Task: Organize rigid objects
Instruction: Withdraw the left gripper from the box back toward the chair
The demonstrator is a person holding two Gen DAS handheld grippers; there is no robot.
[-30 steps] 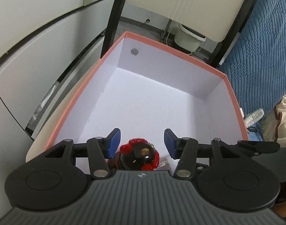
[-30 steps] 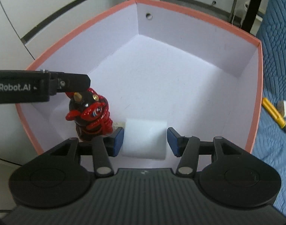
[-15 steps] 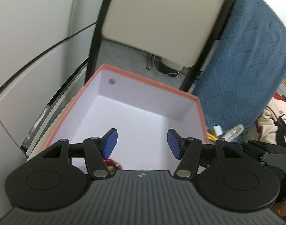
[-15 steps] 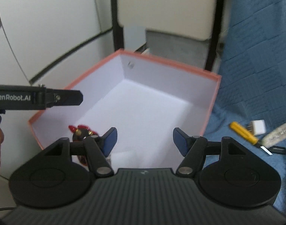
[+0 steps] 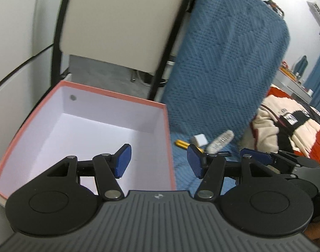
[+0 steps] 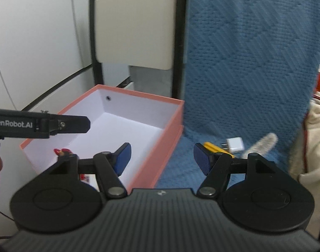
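Note:
A salmon-rimmed box [image 5: 167,130] [image 6: 172,130] with a white inside stands left of a blue seat. The red and black figurine [image 6: 62,152] stands in its near left corner, mostly hidden by my right gripper's frame. A yellow tool [image 5: 182,143] [image 6: 212,147], a white charger plug [image 5: 199,140] [image 6: 235,143] and a white bristly brush [image 5: 220,141] [image 6: 262,143] lie on the seat. My left gripper [image 5: 158,161] is open and empty above the box's right wall. My right gripper [image 6: 162,157] is open and empty above the box's right edge.
The blue quilted seat cover [image 5: 222,63] [image 6: 254,63] rises behind the loose items. A cream, red and black garment [image 5: 290,124] lies at the right. White panels [image 5: 17,31] stand left of the box, and a beige chair back [image 6: 134,21] behind it.
Both grippers have risen out of the box and swung right, staying open. The figurine and the white block were left in the box. The seat items have come into view.

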